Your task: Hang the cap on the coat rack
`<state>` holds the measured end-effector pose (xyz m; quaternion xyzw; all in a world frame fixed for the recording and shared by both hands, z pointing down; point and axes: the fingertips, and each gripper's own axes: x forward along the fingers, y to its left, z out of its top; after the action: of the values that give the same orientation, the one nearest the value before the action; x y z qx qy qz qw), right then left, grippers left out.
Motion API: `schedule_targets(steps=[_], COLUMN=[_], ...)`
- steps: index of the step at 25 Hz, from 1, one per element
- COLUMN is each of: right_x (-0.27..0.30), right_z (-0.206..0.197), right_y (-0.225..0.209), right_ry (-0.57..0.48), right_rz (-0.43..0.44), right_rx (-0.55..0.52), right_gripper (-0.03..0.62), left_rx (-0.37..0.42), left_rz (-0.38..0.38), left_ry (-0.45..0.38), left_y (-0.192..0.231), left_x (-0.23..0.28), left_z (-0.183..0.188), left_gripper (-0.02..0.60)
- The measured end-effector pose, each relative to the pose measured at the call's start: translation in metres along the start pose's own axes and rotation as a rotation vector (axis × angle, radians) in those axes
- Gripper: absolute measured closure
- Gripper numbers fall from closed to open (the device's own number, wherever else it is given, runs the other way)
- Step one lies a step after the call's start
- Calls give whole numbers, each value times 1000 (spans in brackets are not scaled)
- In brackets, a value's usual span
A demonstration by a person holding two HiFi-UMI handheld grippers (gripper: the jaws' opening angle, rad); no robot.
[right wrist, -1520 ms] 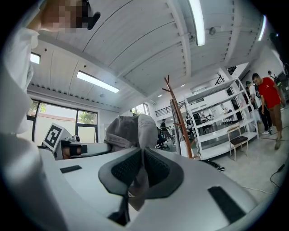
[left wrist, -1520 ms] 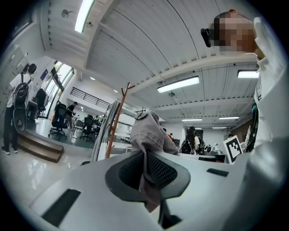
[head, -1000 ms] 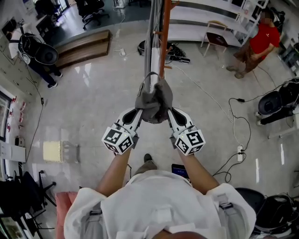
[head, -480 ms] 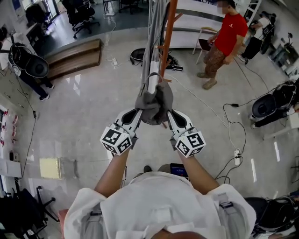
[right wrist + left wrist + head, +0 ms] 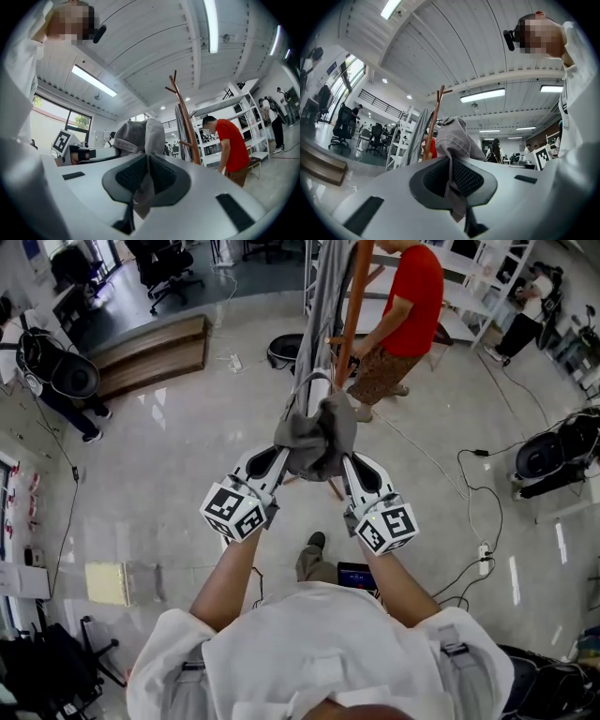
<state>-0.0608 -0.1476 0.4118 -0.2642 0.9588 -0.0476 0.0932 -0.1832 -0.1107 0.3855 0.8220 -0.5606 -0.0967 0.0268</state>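
Your left gripper (image 5: 275, 460) and right gripper (image 5: 350, 465) stayed pinched on the cap (image 5: 314, 435) beside the coat rack (image 5: 353, 292); a red-shirted person (image 5: 410, 296) walked closer.

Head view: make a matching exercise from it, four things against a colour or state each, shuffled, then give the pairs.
Things:
1. cap
2. rack
3. shirt of the person behind the rack
4. left claw

Colour or state:
a. red
b. shut on the cap's cloth
c. grey
d. orange-brown

Pairs: 1-c, 2-d, 3-a, 4-b.
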Motion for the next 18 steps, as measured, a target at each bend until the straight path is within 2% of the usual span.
schedule_targets(steps=[7,18], right_x=[46,94], right_z=[13,12], right_y=[-28,-72], right_ry=[-31,-48], right_rz=[-22,-30], right_rx=[-16,-60], right_gripper=[559,557], left_rx=[-18,-37], left_rz=[-40,-74], left_ry=[3,11], left_y=[42,92], left_x=[46,112], left_z=[15,13], left_gripper=[557,557])
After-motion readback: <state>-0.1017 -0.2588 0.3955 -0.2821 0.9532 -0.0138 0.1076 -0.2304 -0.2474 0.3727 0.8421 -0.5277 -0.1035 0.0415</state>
